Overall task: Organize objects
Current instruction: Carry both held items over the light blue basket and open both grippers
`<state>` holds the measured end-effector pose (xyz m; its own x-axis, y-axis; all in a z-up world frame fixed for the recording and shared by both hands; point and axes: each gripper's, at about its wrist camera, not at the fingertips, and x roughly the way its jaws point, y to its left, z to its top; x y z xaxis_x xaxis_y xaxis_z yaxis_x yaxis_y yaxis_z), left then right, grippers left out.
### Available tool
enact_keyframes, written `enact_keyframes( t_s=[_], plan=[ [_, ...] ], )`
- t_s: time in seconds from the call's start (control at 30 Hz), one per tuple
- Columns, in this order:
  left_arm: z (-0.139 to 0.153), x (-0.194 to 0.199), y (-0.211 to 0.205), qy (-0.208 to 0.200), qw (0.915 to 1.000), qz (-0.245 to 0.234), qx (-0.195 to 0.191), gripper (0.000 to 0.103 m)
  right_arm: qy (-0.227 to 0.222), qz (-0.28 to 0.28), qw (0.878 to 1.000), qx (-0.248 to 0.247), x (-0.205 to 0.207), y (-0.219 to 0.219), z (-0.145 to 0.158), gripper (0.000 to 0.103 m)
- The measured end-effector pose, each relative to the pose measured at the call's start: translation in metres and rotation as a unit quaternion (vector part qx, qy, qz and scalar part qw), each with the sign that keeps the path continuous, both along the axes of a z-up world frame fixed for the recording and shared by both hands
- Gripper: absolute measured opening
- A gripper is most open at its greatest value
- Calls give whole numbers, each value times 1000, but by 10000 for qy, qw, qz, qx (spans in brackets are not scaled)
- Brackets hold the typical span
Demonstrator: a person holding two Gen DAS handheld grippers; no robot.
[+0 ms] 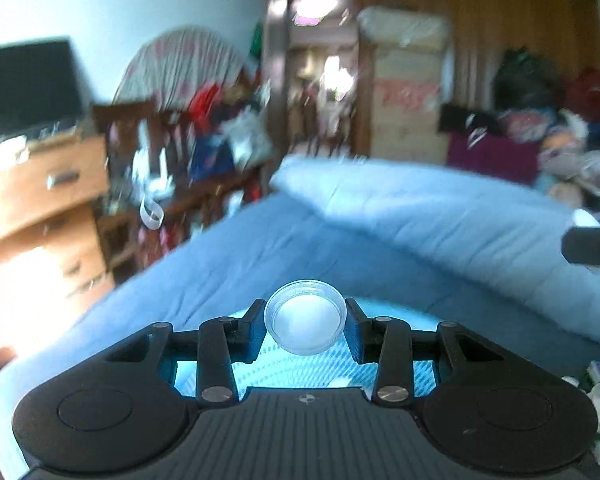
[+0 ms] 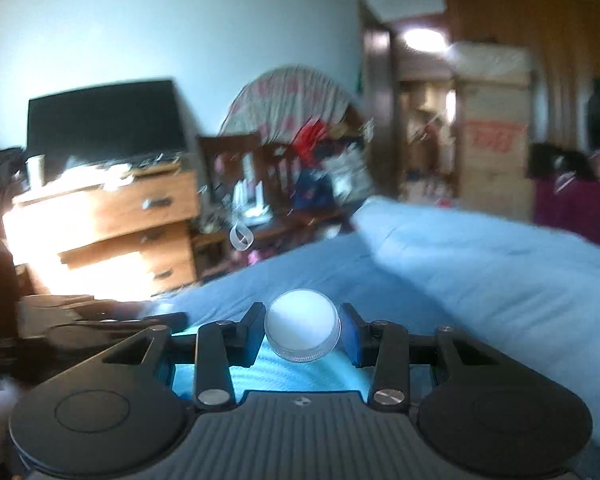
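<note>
So each gripper's got a small round lid between its fingers: left gripper (image 1: 305,330) has one lid (image 1: 305,322), right gripper (image 2: 302,330) has the other lid (image 2: 302,325), both up over the bed (image 1: 400,232). The bed runs from near to far, with a folded quilt (image 2: 480,256) lying along its right side. Left of the bed there's a dresser (image 2: 112,224) with a TV (image 2: 104,120) on top, and a chair (image 1: 140,136) piled with clothes sits between dresser and bed. A doorway (image 1: 320,80) is at the far end, stacked boxes (image 1: 408,92) just right of it.
</note>
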<state>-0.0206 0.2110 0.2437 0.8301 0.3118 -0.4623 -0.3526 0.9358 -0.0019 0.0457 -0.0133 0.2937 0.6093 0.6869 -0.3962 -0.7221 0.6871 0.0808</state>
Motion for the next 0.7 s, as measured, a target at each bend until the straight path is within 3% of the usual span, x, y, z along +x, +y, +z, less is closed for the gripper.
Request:
enact_keyframes(
  t_s=[0.1,0.3,0.7],
  plan=[
    [-8,2,17,265,9995,116,-144,41,293,119,9994,-111,-7,29,-4,43],
    [-23,3,30,401,9989,66,-240,41,415,226,9984,-303,-9,69,-15,43],
    [-28,5,32,349,9991,38,-245,41,469,200,9980,-381,-1,71,-27,43]
  ],
)
